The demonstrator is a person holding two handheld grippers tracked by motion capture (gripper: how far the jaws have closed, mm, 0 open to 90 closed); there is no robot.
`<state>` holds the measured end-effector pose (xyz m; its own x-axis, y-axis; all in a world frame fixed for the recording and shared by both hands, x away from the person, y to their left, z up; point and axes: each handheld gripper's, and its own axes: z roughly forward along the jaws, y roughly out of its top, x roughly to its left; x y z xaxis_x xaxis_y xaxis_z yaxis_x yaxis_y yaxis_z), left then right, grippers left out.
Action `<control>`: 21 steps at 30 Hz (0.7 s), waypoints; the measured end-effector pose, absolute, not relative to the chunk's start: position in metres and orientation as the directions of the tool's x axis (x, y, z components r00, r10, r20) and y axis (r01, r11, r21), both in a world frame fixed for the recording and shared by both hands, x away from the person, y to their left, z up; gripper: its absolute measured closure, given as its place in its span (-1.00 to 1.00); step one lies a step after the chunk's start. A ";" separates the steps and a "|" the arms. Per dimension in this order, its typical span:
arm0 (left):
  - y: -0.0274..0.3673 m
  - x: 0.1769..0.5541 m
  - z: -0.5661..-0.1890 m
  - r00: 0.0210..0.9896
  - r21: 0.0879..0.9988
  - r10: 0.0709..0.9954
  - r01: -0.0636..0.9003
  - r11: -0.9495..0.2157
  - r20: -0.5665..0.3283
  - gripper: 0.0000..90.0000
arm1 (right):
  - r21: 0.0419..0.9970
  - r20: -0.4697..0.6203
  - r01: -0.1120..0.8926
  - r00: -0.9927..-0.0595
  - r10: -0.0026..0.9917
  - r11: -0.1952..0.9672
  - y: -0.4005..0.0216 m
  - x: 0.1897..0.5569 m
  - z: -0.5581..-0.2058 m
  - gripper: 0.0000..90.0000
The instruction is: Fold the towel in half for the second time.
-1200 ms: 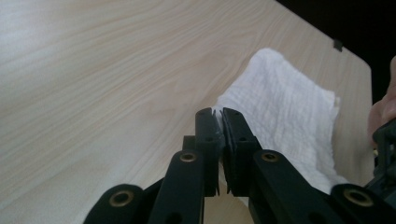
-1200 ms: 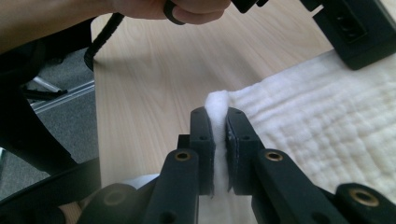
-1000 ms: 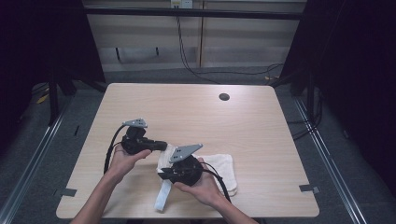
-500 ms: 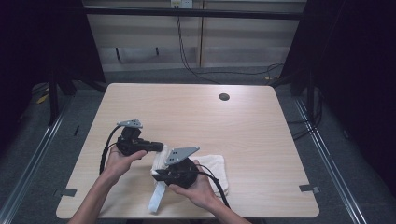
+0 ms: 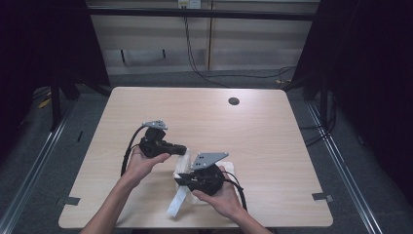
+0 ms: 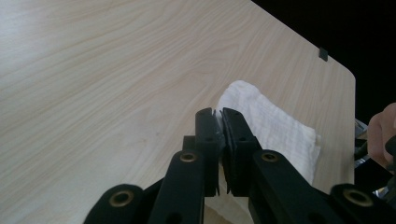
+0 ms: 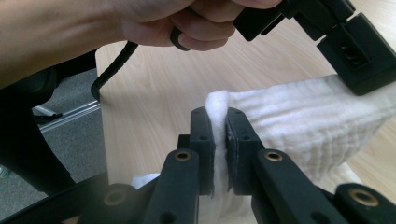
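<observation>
A white cloth (image 5: 181,166) is held up off the wooden table (image 5: 219,122) between both grippers, and a strip of it hangs down toward the near edge. My left gripper (image 5: 184,150) points right and is shut on one edge of the cloth (image 6: 271,128); its jaws (image 6: 219,119) pinch the fabric. My right gripper (image 5: 179,179) points left and is shut on a fold of the cloth (image 7: 303,121), which bulges up between its pads (image 7: 218,116). In the right gripper view the left gripper (image 7: 355,51) holds the cloth's far end.
A dark round hole (image 5: 234,101) sits near the table's far edge. Black cables trail from both grippers along the forearms. Tape marks (image 5: 321,196) lie near the table's front corners, with grey floor beyond its left edge.
Both hands have shifted to the right and slightly up, carrying the cloth with them. Less of the cloth lies flat on the table to the right.
</observation>
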<state>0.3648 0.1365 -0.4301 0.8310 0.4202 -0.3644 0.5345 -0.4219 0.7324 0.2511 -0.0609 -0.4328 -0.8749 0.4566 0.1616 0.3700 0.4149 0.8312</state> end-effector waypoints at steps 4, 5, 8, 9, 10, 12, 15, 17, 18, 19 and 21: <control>0.127 0.366 -0.432 0.834 0.727 0.416 0.533 -0.433 -0.363 0.91 | 0.827 0.164 0.382 -0.866 0.472 0.413 -0.073 0.249 -0.434 0.85; 0.124 0.367 -0.433 0.835 0.725 0.412 0.531 -0.438 -0.363 0.91 | 0.827 0.170 0.389 -0.862 0.477 0.407 -0.076 0.248 -0.435 0.85; 0.116 0.367 -0.437 0.836 0.717 0.412 0.532 -0.451 -0.362 0.91 | 0.826 0.185 0.405 -0.852 0.490 0.392 -0.084 0.248 -0.437 0.85; 0.112 0.367 -0.439 0.833 0.710 0.418 0.537 -0.454 -0.363 0.91 | 0.822 0.187 0.410 -0.850 0.492 0.395 -0.087 0.247 -0.438 0.85; 0.110 0.368 -0.441 0.834 0.709 0.413 0.538 -0.456 -0.367 0.91 | 0.819 0.187 0.412 -0.849 0.494 0.400 -0.089 0.247 -0.439 0.85; 0.104 0.369 -0.444 0.832 0.700 0.412 0.543 -0.463 -0.372 0.91 | 0.813 0.182 0.417 -0.845 0.503 0.406 -0.095 0.246 -0.441 0.85; 0.095 0.370 -0.448 0.832 0.699 0.405 0.545 -0.463 -0.380 0.91 | 0.813 0.191 0.430 -0.834 0.518 0.393 -0.105 0.244 -0.445 0.85; 0.089 0.370 -0.448 0.833 0.694 0.405 0.544 -0.472 -0.378 0.91 | 0.812 0.202 0.441 -0.826 0.526 0.382 -0.110 0.243 -0.447 0.85; 0.086 0.370 -0.449 0.834 0.694 0.398 0.543 -0.473 -0.381 0.91 | 0.812 0.201 0.443 -0.823 0.531 0.380 -0.113 0.242 -0.447 0.85; 0.083 0.370 -0.449 0.834 0.693 0.398 0.543 -0.474 -0.381 0.91 | 0.811 0.200 0.444 -0.822 0.534 0.380 -0.114 0.241 -0.447 0.84; 0.077 0.370 -0.450 0.831 0.690 0.396 0.550 -0.471 -0.392 0.91 | 0.809 0.198 0.445 -0.821 0.536 0.384 -0.118 0.240 -0.447 0.84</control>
<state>0.3698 0.0765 -0.4497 0.8306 0.3958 -0.3916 0.5497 -0.4706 0.6903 0.2401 -0.1179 -0.4473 -0.8209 0.5359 0.1976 0.4453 0.3838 0.8090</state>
